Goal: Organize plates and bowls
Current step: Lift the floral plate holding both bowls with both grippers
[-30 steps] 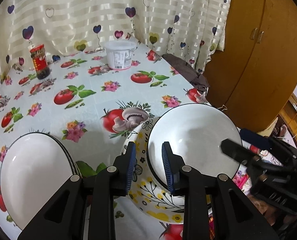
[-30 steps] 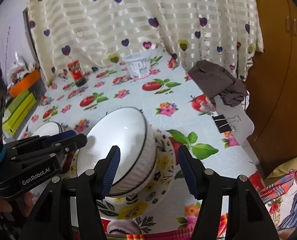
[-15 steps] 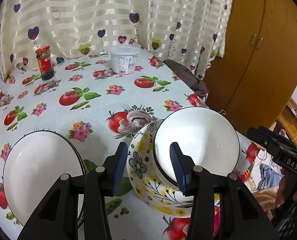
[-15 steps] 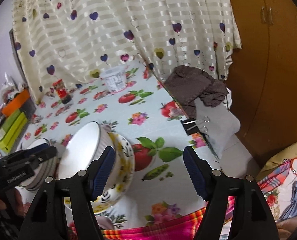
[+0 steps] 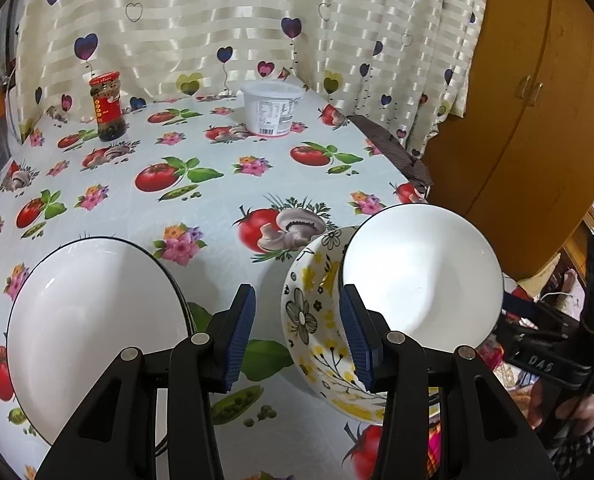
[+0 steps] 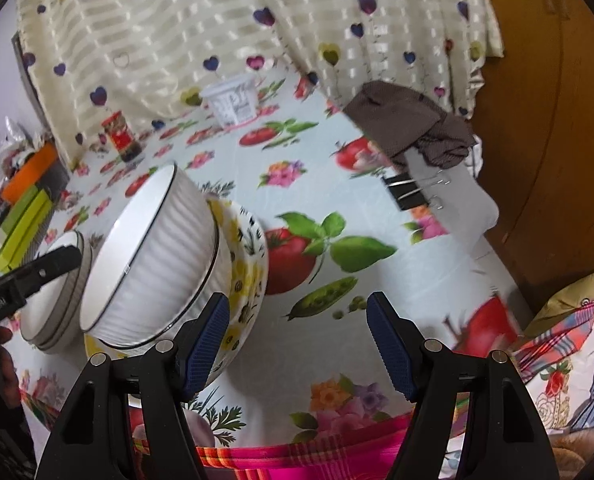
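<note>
Both tongs gape, holding nothing — the left gripper (image 5: pixel 297 330) hangs over the tablecloth (image 5: pixel 217 200) between two bowls, the right gripper (image 6: pixel 299 346) just beside the stack. The white bowl (image 5: pixel 421 276) sits in the floral bowl (image 5: pixel 317 320); another white bowl (image 5: pixel 93 320) rests apart, leftward.

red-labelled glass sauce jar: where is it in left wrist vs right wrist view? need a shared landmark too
Left wrist: red-labelled glass sauce jar stands upper left, at the table's far edge by the heart-print curtain.
Right wrist: same jar, upper left of centre, blurred, again by the curtain.
Shared landmark: white plastic tub, to the jar's right in both views.
</note>
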